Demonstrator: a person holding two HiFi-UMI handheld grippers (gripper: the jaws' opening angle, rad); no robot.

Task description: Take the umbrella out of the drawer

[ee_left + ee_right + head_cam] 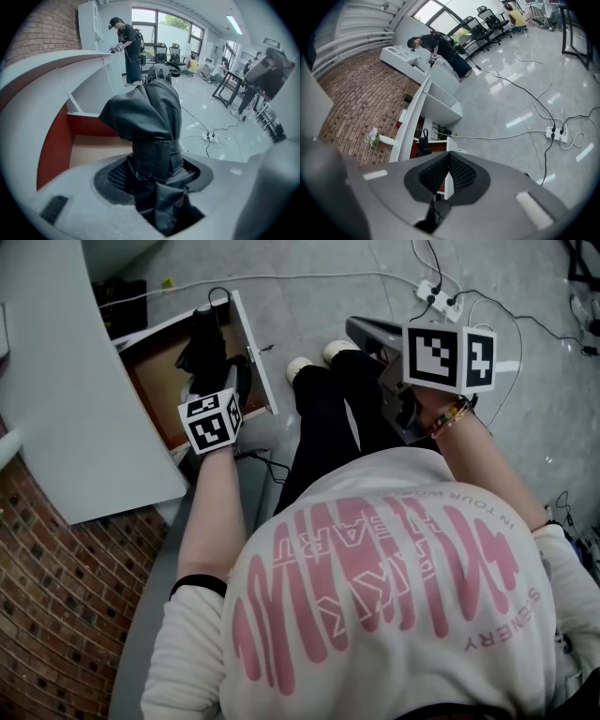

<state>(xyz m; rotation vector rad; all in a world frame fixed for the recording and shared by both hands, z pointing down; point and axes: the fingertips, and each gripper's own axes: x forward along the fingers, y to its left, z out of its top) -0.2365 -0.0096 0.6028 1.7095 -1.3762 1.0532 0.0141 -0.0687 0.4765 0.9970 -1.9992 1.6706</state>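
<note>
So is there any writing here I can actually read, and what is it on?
"SCENERY": upside down on the back of the person's white T-shirt.
"IN TOUR WOR": small upside-down line on the same shirt; the rest is lost in a fold.
Large pink lettering on the shirt and the small words inside it: too distorted to read.
Two black-and-white marker cubes: square patterns only, no words.

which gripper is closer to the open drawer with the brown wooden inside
Left. The left gripper, shut on the black folded umbrella, hangs over the open drawer. The right gripper, shut and empty, is off to the drawer's right, past the person's black-trousered legs.
</note>
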